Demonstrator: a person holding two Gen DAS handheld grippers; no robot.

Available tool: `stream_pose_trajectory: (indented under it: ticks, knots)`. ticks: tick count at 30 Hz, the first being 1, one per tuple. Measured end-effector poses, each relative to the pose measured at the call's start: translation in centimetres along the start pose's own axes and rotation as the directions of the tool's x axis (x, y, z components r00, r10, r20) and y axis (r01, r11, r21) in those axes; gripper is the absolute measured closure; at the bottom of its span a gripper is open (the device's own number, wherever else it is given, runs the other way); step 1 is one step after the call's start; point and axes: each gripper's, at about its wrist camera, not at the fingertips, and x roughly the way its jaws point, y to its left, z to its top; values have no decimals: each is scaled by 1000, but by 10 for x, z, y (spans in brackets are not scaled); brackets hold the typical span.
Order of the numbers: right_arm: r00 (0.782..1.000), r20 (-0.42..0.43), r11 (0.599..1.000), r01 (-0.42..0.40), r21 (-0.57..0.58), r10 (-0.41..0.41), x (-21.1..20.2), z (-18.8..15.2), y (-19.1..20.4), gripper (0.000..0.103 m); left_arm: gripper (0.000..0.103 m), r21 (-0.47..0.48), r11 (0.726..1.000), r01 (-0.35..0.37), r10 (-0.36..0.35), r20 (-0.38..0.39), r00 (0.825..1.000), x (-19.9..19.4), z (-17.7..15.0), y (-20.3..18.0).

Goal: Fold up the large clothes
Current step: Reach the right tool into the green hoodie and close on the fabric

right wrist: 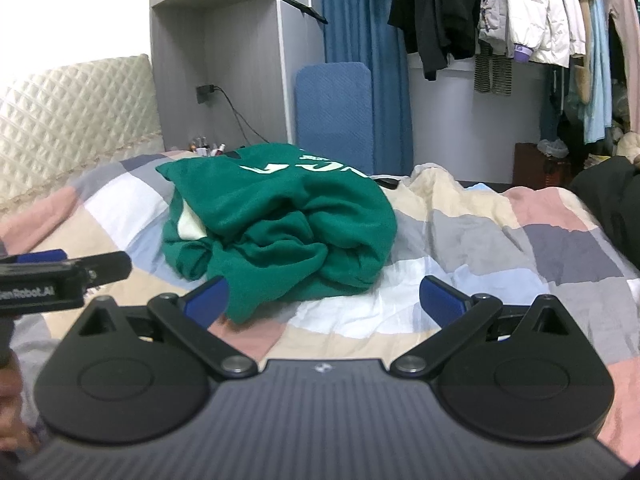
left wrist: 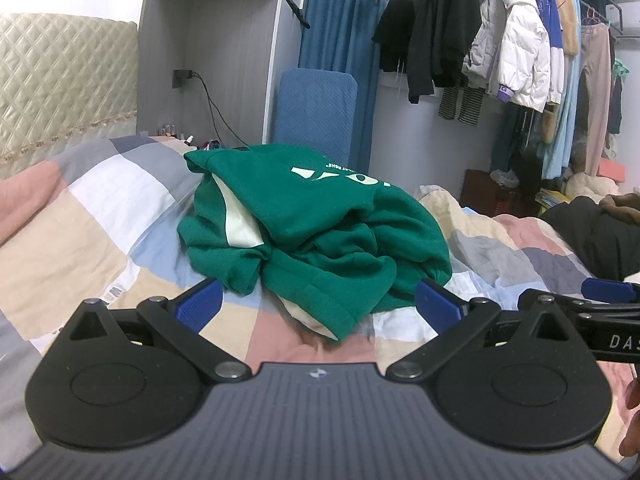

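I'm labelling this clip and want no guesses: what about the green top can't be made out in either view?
- Print on the green top: both views, white letters run over the far fold, cut off, unreadable.
- Sleeves, collar: both views, buried in the crumpled heap.
- Its near hem: left wrist view, partly behind the left gripper; right wrist view, blurred beside the right gripper.
- Small items behind it: too small.

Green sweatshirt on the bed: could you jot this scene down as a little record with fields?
garment: green sweatshirt, crumpled in a heap, white lettering on top
surface: patchwork quilt
left claw: open, holding nothing, just short of the heap
right claw: open, holding nothing
background: hanging clothes, blue curtain
folding: not begun
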Motion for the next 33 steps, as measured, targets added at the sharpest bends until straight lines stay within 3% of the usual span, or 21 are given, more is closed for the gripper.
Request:
stream_pose_trajectory:
  ticks: [9,15,21,27,29,33]
  knots:
    - [998,-19,996,-66,61,67,9,-7,-5,0,0,-9,1000,6,-6,-10,1000,3,4,9]
    - [992,-47,990,-116,84,120,44,1,2,0,0,-39,999,8,-9,-29,1000,11,19,35]
    - [978,-104,982,-173,74,180,125,6,33,3,0,-124,991,-42,37,-47,998,23,27,73]
    - [979,-166,987,-102,125,122,212,-13,53,3,0,-213,975,-63,49,-67,997,33,21,110]
    - [973,-194,983,-98,156,128,234,-20,58,3,0,-248,967,-58,31,-113,993,47,16,122]
    - [972,-218,991,-61,117,86,262,-31,69,3,0,-223,971,-89,59,-136,989,67,11,131]
